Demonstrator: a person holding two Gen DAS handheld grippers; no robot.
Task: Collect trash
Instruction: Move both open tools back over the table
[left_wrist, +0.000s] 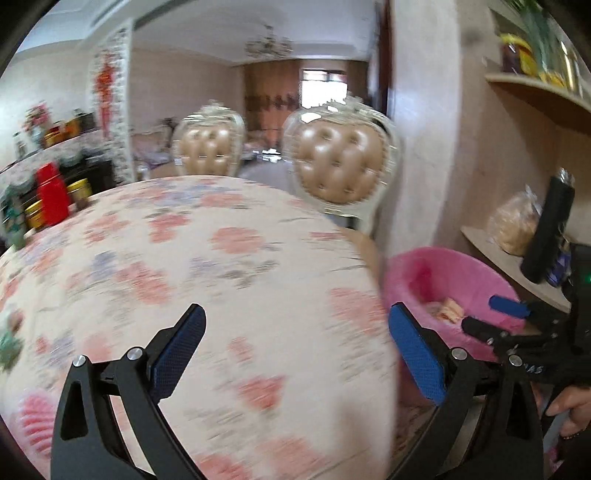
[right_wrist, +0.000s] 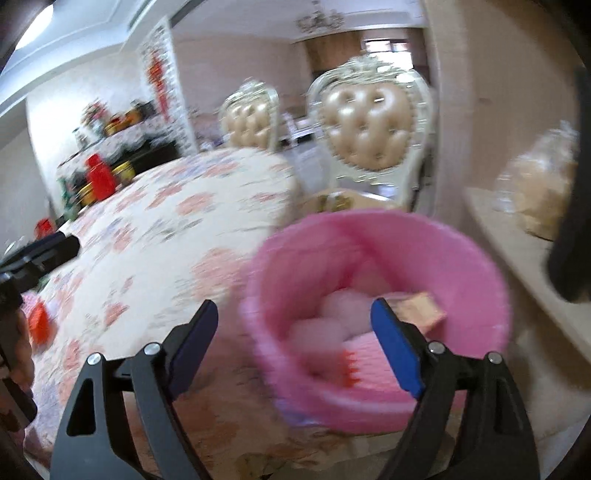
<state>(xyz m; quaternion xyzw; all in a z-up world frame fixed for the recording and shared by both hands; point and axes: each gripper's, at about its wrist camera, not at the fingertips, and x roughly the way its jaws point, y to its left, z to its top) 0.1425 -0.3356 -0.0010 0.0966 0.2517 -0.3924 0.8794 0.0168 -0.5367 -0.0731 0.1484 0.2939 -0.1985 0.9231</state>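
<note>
Hovering over the flowered table (left_wrist: 207, 258), my left gripper (left_wrist: 295, 343) stands with its blue-padded fingers (left_wrist: 181, 350) spread wide and nothing between them, only the blurred cloth beneath. My right gripper (right_wrist: 295, 343) hangs just above the near rim of the pink bin (right_wrist: 480, 280), which sits beside the table edge; its fingers (right_wrist: 397, 350) are also well apart and empty, the right one showing over the bin's mouth and the left one over the cloth. Inside the bin lie pale crumpled wads (right_wrist: 332, 317), a tan wrapper (right_wrist: 421, 310) against the far side, and an orange scrap (right_wrist: 349, 369) close to the near wall, all softened by motion blur. From the left wrist view the bin (left_wrist: 443, 266) appears off the table's right edge, with my right gripper (left_wrist: 495, 317) reaching over it and a hand (left_wrist: 569, 406) gripping the handle below. On the table's left end I can make out an orange piece (right_wrist: 38, 325) near my left gripper's body, though blur hides what it is. At the far left end stand a red container (left_wrist: 51, 199) and yellow tins (left_wrist: 79, 190). Two tufted chairs (left_wrist: 340, 162) face the table from beyond, and a bagged loaf (right_wrist: 543, 192) rests on a shelf (right_wrist: 517, 251) to the right of the bin.
</note>
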